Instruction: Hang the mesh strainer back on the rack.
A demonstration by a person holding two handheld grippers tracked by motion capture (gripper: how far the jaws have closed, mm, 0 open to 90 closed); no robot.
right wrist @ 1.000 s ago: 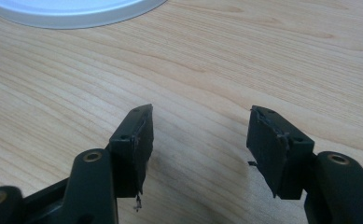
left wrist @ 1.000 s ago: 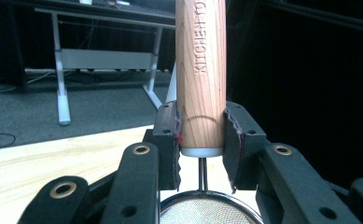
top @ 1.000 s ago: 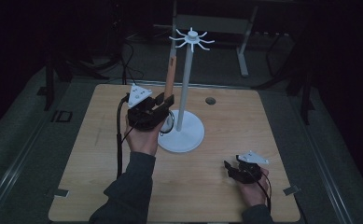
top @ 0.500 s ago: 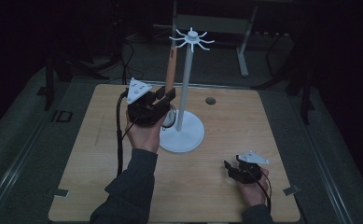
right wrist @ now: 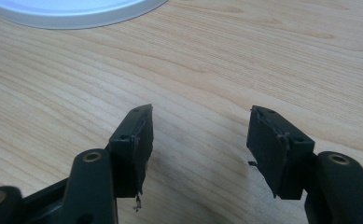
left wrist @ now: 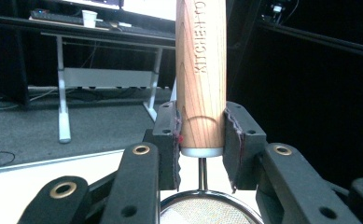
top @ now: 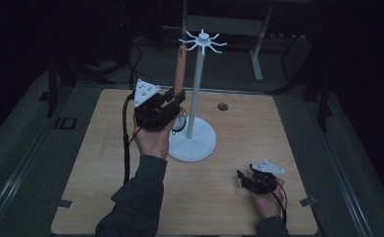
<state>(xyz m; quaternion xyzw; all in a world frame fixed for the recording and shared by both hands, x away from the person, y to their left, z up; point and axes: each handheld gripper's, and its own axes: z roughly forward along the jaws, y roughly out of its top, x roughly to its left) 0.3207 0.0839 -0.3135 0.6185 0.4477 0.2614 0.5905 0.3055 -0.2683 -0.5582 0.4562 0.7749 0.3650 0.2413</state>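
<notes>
Strainer [left wrist: 207, 210] with a wooden handle [left wrist: 201, 74] is the thing in hand: it stands upright, handle up and mesh bowl down, just beside the pole of the white stand [top: 193, 143] and over its round base.

Biggest in the scene is the wooden table [top: 105, 197], pale and bare apart from the stand, which rises near the middle to a ring of small hooks [top: 203, 40] at its top. The handle's upper end reaches nearly to that ring in the high view, a little to its left.

The left gripper [top: 172, 100] is clamped on the handle's lower end, its pads pressing the wood from both sides right above the metal collar, as the left gripper view shows. Below the pads a thin wire neck leads down to the rim of the mesh bowl.

The right gripper [right wrist: 198, 140] rests low over the table near the person's side, well apart from the stand, its jaws spread with nothing between them.

As for handling, the strainer looks light, with most of its weight in the thick handle. The wood is stiff and smooth, so it could turn in the pads if the grip slackens. The mesh and wire neck look thin and easy to bend, so the handle is the place to hold. A grip this low leaves the top free to meet a hook, I judge.
</notes>
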